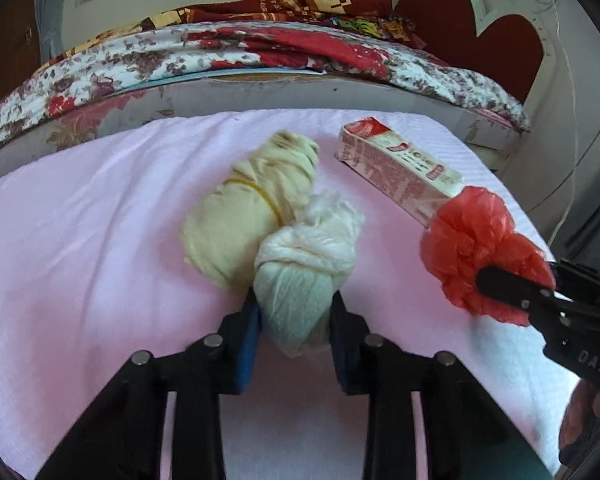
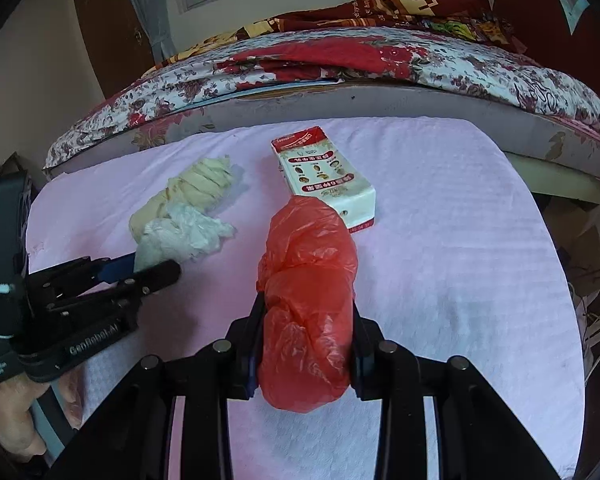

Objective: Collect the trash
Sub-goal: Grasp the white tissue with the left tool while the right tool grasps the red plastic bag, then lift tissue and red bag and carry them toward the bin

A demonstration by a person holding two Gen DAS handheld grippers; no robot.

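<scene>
Left gripper (image 1: 296, 312): fingers clamped on the near end of the white knotted bag (image 1: 306, 264), long axis running away from them. Right gripper (image 2: 306, 344): clamped likewise on the red bag (image 2: 308, 300). Beyond: yellow banded bundle (image 1: 244, 208) touching the white bag; carton (image 2: 326, 176) farthest, nearer the right.

Our left gripper (image 1: 296, 312) pinches the white bag (image 1: 300, 280); beside it, our right gripper (image 2: 306, 344) clamps the red bag (image 2: 308, 312), both angled downward.

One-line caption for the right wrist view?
Right gripper clamps a red plastic bag on the pink cloth.
</scene>
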